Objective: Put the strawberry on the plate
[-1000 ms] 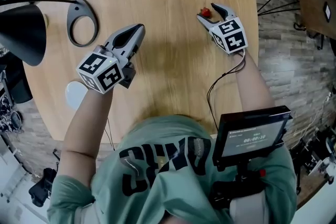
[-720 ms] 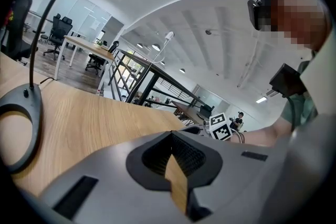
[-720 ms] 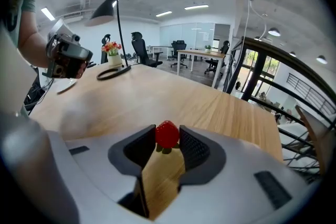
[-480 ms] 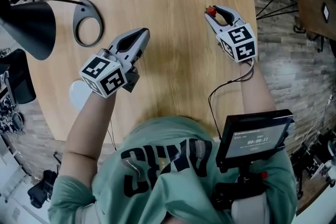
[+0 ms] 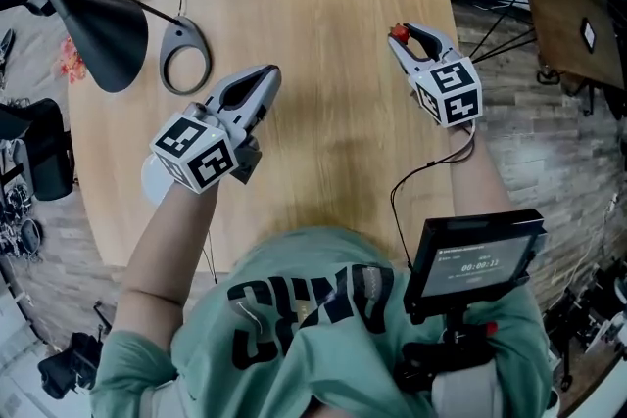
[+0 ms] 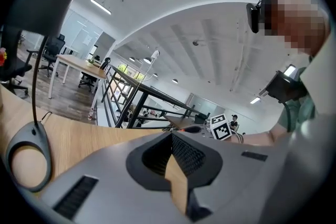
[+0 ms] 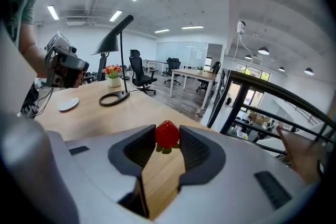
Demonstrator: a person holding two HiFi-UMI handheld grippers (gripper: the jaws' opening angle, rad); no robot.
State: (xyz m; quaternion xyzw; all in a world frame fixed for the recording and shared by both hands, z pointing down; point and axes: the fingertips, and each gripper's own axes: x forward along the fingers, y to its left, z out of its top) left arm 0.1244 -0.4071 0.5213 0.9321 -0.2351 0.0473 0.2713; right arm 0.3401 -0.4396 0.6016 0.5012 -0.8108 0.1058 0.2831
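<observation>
A red strawberry (image 5: 398, 33) (image 7: 167, 132) is pinched at the tips of my right gripper (image 5: 399, 38) (image 7: 167, 137), held above the far right part of the round wooden table (image 5: 323, 15). The jaws closed on it within the last second. A small white plate (image 5: 150, 181) (image 7: 68, 104) lies near the table's left edge, partly hidden under my left gripper's marker cube. My left gripper (image 5: 268, 75) (image 6: 171, 135) hovers over the middle left of the table with its tips together and nothing between them.
A black desk lamp stands at the back left, with a ring base (image 5: 186, 56) (image 6: 29, 160) and a dark shade (image 5: 103, 20) hanging over the table. A screen device (image 5: 475, 259) sits at my chest. Metal frames and chairs surround the table.
The right jaws stood open around the strawberry on the table, then shut on it and lifted it. Both grippers have risen; the left one stayed shut.
</observation>
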